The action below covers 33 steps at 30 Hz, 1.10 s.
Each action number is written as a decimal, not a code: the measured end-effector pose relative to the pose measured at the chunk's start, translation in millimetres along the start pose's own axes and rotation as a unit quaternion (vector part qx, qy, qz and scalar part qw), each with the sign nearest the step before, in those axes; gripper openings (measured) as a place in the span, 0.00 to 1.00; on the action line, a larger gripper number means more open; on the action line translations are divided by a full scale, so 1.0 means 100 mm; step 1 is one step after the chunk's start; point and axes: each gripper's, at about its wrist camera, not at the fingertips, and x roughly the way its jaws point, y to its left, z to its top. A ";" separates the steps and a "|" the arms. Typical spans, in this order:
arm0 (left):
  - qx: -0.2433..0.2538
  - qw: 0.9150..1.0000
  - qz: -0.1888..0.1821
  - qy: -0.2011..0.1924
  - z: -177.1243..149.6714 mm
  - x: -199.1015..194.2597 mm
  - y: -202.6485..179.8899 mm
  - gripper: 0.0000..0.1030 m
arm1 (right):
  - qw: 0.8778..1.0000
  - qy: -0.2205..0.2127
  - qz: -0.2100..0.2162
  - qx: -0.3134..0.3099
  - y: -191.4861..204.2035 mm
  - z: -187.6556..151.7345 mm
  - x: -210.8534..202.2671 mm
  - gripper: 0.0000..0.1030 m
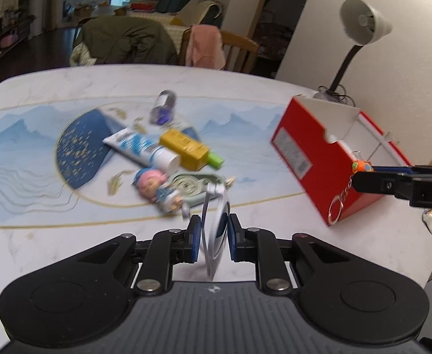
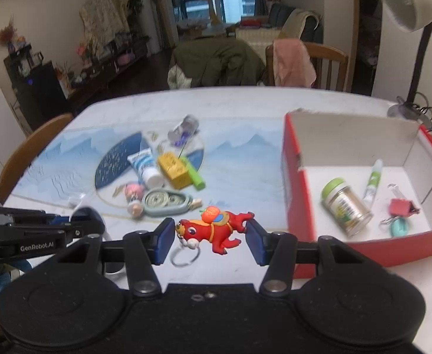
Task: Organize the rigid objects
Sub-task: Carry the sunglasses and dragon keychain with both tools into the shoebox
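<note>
My left gripper (image 1: pixel 215 237) is shut on a small white-framed hand mirror (image 1: pixel 214 233), held upright above the table's near edge. My right gripper (image 2: pixel 210 239) is shut on a red animal keychain (image 2: pixel 214 230) with a metal ring, held just left of the open red box (image 2: pixel 297 177). The box holds a green-lidded jar (image 2: pixel 345 206), a small tube, a red clip and a teal ring. A pile lies mid-table: white tube (image 1: pixel 145 149), yellow box (image 1: pixel 186 147), pink-haired doll (image 1: pixel 157 187), green comb tray (image 1: pixel 192 184), clear bottle (image 1: pixel 164 106).
A white desk lamp (image 1: pixel 363 23) stands behind the box by the wall. Wooden chairs with draped clothes stand at the table's far side (image 2: pixel 304 59). Another chair back (image 2: pixel 24 153) is at the left edge. The blue patterned mat (image 1: pixel 24 147) covers the table.
</note>
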 end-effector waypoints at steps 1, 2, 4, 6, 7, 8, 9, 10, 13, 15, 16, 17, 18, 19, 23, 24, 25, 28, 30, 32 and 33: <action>0.002 1.000 -0.003 -0.002 0.02 -0.01 -0.04 0.17 | 1.000 -0.005 -0.002 0.002 -0.04 0.02 -0.04 0.50; 0.002 1.000 -0.006 -0.003 0.05 -0.02 -0.08 0.17 | 1.000 -0.010 -0.003 0.002 -0.08 0.04 -0.08 0.50; 0.006 1.000 -0.014 -0.008 0.11 -0.04 -0.18 0.17 | 1.000 -0.021 -0.009 0.001 -0.18 0.09 -0.16 0.50; 0.014 1.000 -0.021 -0.016 0.19 -0.06 -0.29 0.17 | 0.999 -0.030 -0.015 -0.001 -0.29 0.13 -0.20 0.50; 0.018 0.999 -0.024 -0.020 0.23 -0.06 -0.35 0.17 | 0.999 -0.034 -0.020 -0.001 -0.35 0.16 -0.23 0.50; 0.023 0.999 -0.028 -0.023 0.27 -0.07 -0.42 0.17 | 0.999 -0.038 -0.024 -0.002 -0.40 0.18 -0.24 0.50; 0.028 0.999 -0.032 -0.027 0.32 -0.07 -0.48 0.17 | 0.999 -0.042 -0.028 -0.003 -0.47 0.20 -0.26 0.50; 0.033 0.998 -0.035 -0.032 0.36 -0.07 -0.55 0.17 | 0.998 -0.045 -0.031 -0.005 -0.52 0.22 -0.27 0.50; 0.047 0.997 -0.044 -0.045 0.51 -0.05 -0.76 0.17 | 0.998 -0.053 -0.045 -0.004 -0.72 0.27 -0.30 0.50; 0.055 0.996 -0.049 -0.053 0.61 -0.03 -0.90 0.17 | 0.997 -0.056 -0.055 -0.004 -0.86 0.29 -0.31 0.50; 0.057 0.995 -0.053 -0.056 0.67 -0.01 -0.96 0.17 | 0.997 -0.056 -0.060 -0.002 -0.94 0.30 -0.31 0.50; 0.059 0.995 -0.055 -0.059 0.72 0.01 -1.03 0.17 | 0.996 -0.056 -0.063 -0.001 -1.02 0.30 -0.31 0.50; 0.060 0.995 -0.058 -0.062 0.77 0.03 -1.10 0.17 | 0.996 -0.056 -0.067 0.000 -1.09 0.30 -0.31 0.50; 0.061 0.994 -0.062 -0.063 0.82 0.06 -1.16 0.17 | 0.996 -0.056 -0.072 0.001 -1.16 0.30 -0.30 0.50; 0.065 0.993 -0.071 -0.068 0.99 0.20 -1.43 0.17 | 0.995 -0.049 -0.086 0.006 -1.45 0.29 -0.24 0.50; 0.065 0.993 -0.073 -0.067 1.02 0.25 -1.49 0.17 | 0.995 -0.046 -0.090 0.007 -1.52 0.29 -0.22 0.50; 0.065 0.993 -0.076 -0.065 1.05 0.30 -1.54 0.17 | 0.995 -0.043 -0.093 0.009 -1.59 0.28 -0.19 0.50; 0.064 0.993 -0.084 -0.058 1.13 0.48 -1.72 0.17 | 0.994 -0.032 -0.102 0.010 -1.77 0.26 -0.12 0.50; 0.066 0.992 -0.087 -0.056 1.18 0.59 -1.85 0.17 | 0.994 -0.025 -0.108 0.010 -1.88 0.23 -0.07 0.50; 0.066 0.992 -0.093 -0.051 1.23 0.72 -1.97 0.17 | 0.994 -0.018 -0.110 0.013 -1.98 0.20 -0.04 0.50; 0.066 0.992 -0.094 -0.048 1.24 0.78 -2.02 0.17 | 0.994 -0.013 -0.110 0.013 -2.03 0.18 -0.01 0.50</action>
